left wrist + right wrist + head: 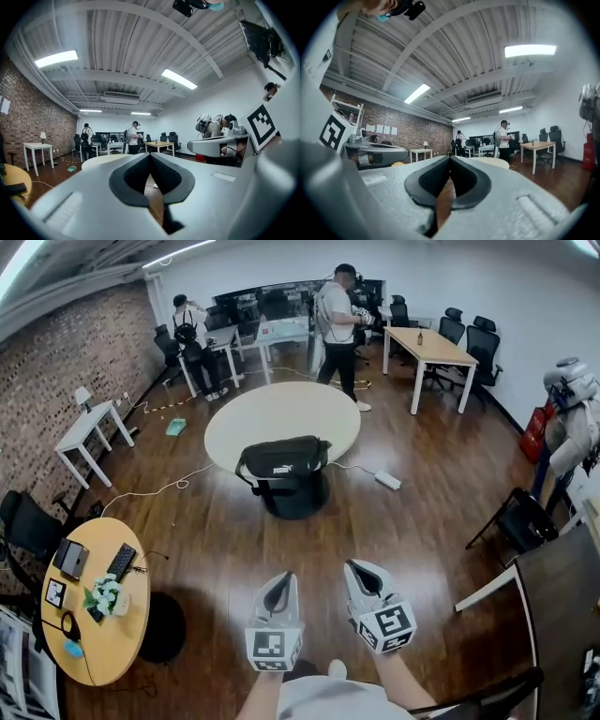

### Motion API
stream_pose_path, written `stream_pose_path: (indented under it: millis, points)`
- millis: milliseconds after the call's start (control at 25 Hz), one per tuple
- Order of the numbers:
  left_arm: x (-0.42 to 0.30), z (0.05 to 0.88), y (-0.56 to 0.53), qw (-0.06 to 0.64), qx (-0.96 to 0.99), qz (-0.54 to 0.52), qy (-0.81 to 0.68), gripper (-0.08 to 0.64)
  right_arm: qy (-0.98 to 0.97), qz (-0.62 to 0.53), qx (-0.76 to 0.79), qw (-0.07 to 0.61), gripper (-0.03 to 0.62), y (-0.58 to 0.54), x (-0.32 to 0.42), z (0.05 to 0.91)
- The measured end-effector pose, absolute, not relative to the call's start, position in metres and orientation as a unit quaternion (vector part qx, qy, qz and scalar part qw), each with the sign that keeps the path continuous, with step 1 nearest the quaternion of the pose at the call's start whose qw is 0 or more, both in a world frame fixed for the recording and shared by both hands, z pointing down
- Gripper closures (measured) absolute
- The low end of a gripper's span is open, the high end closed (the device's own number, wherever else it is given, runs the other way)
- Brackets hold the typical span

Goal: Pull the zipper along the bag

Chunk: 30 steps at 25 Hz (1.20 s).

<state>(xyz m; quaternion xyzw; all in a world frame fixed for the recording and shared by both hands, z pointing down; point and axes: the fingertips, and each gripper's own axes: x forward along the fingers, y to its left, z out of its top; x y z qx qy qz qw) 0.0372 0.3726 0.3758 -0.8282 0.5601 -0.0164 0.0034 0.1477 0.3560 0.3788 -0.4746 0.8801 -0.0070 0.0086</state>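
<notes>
A black bag [282, 460] lies on the near edge of a round cream table [281, 415], well ahead of me across the wooden floor. Its zipper is too small to make out. My left gripper [279, 584] is held low in the head view, level and shut with nothing in it. Beside it on the right, my right gripper [358, 572] is also shut and empty. In the left gripper view the left gripper [150, 155] has its jaws meeting at the tips, and the table [105, 161] shows just behind. The right gripper [450, 158] shows the same in the right gripper view.
A round yellow table [94, 615] with a keyboard and flowers stands at my left. A dark desk [562, 587] and a black chair [520, 518] are at my right. A white power strip [387, 481] and cable lie on the floor. Two people [337, 329] stand at the far desks.
</notes>
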Motion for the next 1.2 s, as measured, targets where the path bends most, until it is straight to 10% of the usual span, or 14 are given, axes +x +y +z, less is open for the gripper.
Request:
stream_pose_path:
  millis: [1200]
  points:
    - [0.015, 0.423, -0.134, -0.046, -0.859, -0.025, 0.509, 0.545, 0.882, -0.046, -0.464, -0.065, 0.601, -0.149, 0.116, 0.436]
